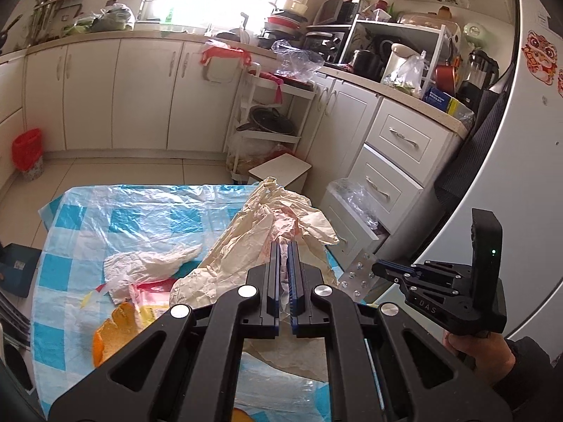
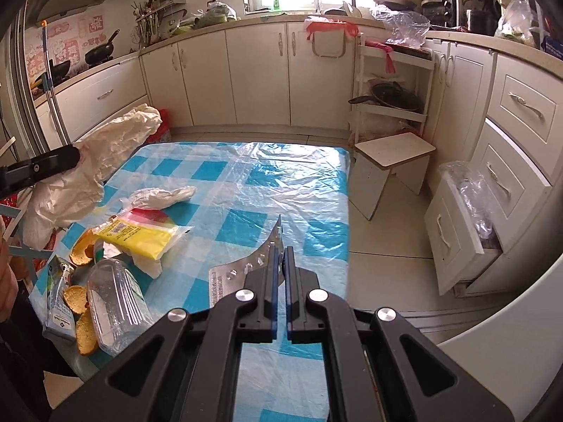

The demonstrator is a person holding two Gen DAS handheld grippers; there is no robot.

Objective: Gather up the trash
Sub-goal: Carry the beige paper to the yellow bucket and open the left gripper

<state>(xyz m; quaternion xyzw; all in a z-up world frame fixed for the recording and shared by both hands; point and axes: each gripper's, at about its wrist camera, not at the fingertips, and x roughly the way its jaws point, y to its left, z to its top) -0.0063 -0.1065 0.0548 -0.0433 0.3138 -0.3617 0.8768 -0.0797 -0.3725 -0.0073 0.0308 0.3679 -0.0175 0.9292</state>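
Note:
My left gripper [image 1: 284, 246] is shut on a crumpled cream plastic bag [image 1: 267, 232] and holds it above the blue checked table [image 1: 70, 246]. The bag also shows at the left of the right wrist view [image 2: 105, 147]. My right gripper [image 2: 280, 249] is shut on a silver blister pack [image 2: 246, 267], held above the table [image 2: 281, 183]; the pack shows at the right in the left wrist view [image 1: 359, 270]. On the table lie a white crumpled bag [image 2: 158, 195], a yellow packet [image 2: 140, 235], orange peel [image 2: 82, 242], a clear plastic bottle [image 2: 116, 302] and a small carton [image 2: 59, 302].
A white stool [image 2: 390, 161] stands beyond the table's far right corner. An open bottom drawer [image 2: 454, 232] holds clear plastic. A red-lined bin [image 1: 28, 151] stands on the floor at the left. A white fridge [image 1: 510, 176] is at the right.

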